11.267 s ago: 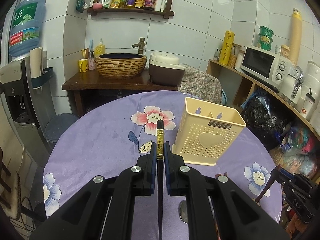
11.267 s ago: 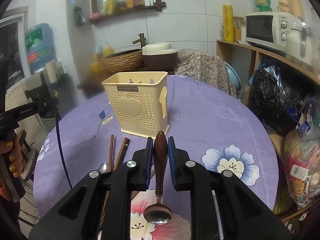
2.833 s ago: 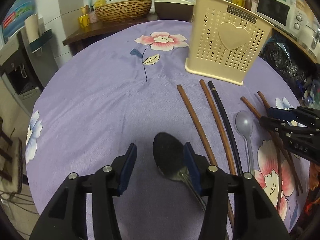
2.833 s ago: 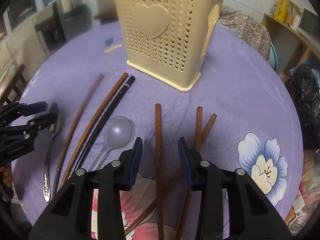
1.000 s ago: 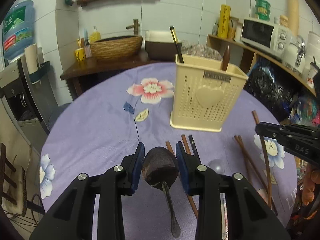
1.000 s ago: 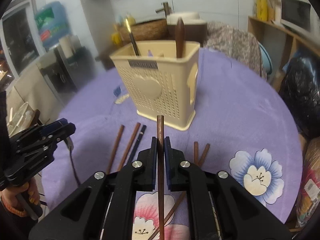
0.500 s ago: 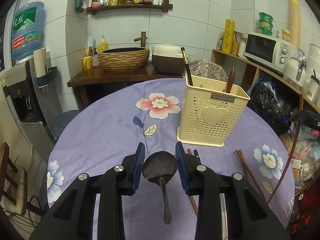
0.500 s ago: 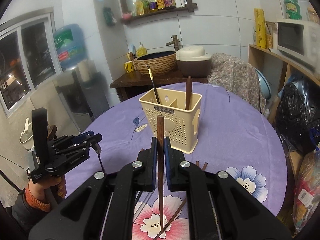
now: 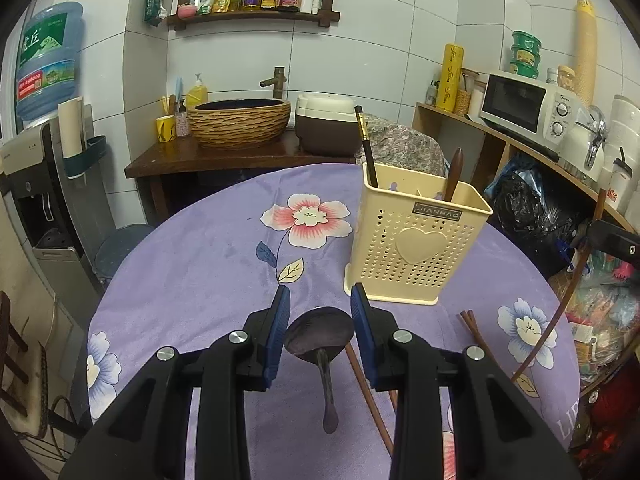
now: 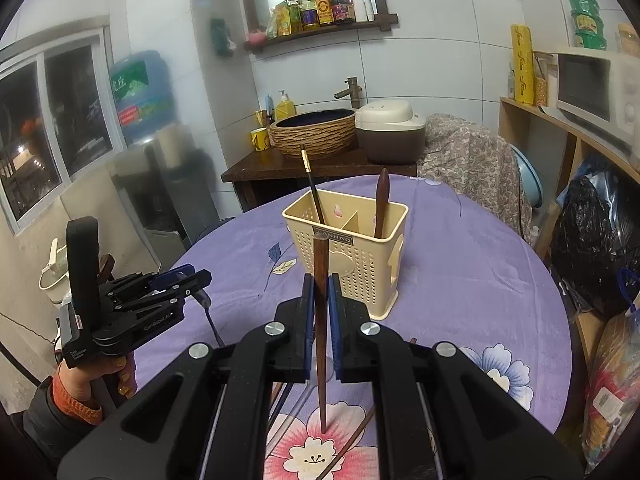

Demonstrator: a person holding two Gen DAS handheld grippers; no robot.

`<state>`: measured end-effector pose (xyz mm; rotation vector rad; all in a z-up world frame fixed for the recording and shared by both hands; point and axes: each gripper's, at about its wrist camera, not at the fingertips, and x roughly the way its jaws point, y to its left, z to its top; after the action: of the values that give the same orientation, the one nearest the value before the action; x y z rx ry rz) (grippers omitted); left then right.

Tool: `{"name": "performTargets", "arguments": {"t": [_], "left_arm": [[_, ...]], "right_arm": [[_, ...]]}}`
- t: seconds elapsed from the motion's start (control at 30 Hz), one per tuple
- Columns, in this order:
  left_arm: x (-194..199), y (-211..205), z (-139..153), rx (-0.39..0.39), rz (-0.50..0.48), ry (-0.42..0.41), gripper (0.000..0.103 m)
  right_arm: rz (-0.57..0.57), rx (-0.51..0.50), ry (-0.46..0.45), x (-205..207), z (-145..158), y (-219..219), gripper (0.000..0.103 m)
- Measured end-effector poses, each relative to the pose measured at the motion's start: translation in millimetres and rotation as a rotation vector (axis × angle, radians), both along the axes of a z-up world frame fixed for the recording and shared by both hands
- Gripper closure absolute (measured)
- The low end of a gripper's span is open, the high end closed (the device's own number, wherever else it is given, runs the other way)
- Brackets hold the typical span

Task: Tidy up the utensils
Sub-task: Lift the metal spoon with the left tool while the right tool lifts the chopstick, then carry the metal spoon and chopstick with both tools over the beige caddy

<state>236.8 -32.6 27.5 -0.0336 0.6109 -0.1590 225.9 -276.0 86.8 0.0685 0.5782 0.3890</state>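
A cream perforated utensil holder [image 9: 416, 248] [image 10: 352, 260] stands on the purple flowered tablecloth, with a black chopstick [image 9: 366, 144] and a brown-handled utensil [image 9: 454, 172] standing in it. My left gripper [image 9: 320, 308] is shut on the bowl of a metal spoon [image 9: 320, 334], whose handle hangs down toward the camera. My right gripper [image 10: 319, 288] is shut on a brown chopstick [image 10: 320, 320], held upright above the table in front of the holder. The same brown chopstick [image 9: 572, 280] shows at the right edge of the left wrist view. The left gripper [image 10: 176, 280] appears at the left of the right wrist view.
Several brown chopsticks [image 9: 472, 324] and one more [image 9: 366, 392] lie on the table [image 9: 200, 272] near the holder. A sink counter [image 9: 224, 156] stands behind the table. Shelving with a microwave [image 9: 524, 104] runs along the right. A water dispenser [image 9: 44, 80] is at the left.
Both grippers have risen from the table, one with the spoon and the other with the brown chopstick. The view now looks down on the holder from higher up.
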Motion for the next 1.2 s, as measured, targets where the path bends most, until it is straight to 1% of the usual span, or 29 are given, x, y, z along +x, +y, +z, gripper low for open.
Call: {"name": "performTargets", "arguments": {"t": [0.17,0.27,0.37,0.43,0.5,0.57,0.67,0.77,0.87,0.93,1.0,1.07,1.13,1.2], "left_arm": [[6,2,6,-0.023,-0.016,0.004,0.071],[10,0,18,-0.038,-0.038,-0.004,0.071],[17,-1,45,-0.069,-0.072,-0.033,0.071],[20,-3,64,-0.079,-0.085,-0.064,0.071],[27,-4,94,-0.119,-0.112,-0.105,0.071],[35,-7,114,-0.147,-0.128,-0.132,0.071],[51,-22,148,-0.135,-0.120,-0.209,0.071],[71,-35,163,-0.141,-0.121,-0.231,0.071],[90,-45,166,-0.130,-0.106,-0.240,0.071],[105,-52,160,-0.125,-0.104,-0.227,0.071],[116,-57,151,-0.120,-0.098,-0.212,0.071],[123,-60,141,-0.123,-0.097,-0.209,0.071],[129,-64,126,-0.109,-0.090,-0.215,0.071],[133,-67,111,-0.099,-0.084,-0.192,0.071]], "right_arm": [[0.008,-0.008,-0.008,0,5,2,0.095],[0.016,0.001,-0.018,3,14,1,0.095],[0.019,0.012,-0.046,7,31,-2,0.095],[0.015,0.029,-0.072,12,48,-5,0.095],[0.004,0.039,-0.112,18,71,-7,0.095],[-0.018,0.045,-0.149,27,91,-8,0.095],[-0.060,0.071,-0.195,43,122,-13,0.095],[-0.099,0.076,-0.239,59,147,-13,0.095],[-0.128,0.082,-0.262,71,159,-13,0.095],[-0.146,0.079,-0.274,79,160,-13,0.095],[-0.159,0.073,-0.277,87,155,-12,0.095],[-0.176,0.067,-0.269,96,144,-12,0.095],[-0.183,0.067,-0.261,103,132,-12,0.095],[-0.189,0.064,-0.248,110,120,-11,0.095]]}}
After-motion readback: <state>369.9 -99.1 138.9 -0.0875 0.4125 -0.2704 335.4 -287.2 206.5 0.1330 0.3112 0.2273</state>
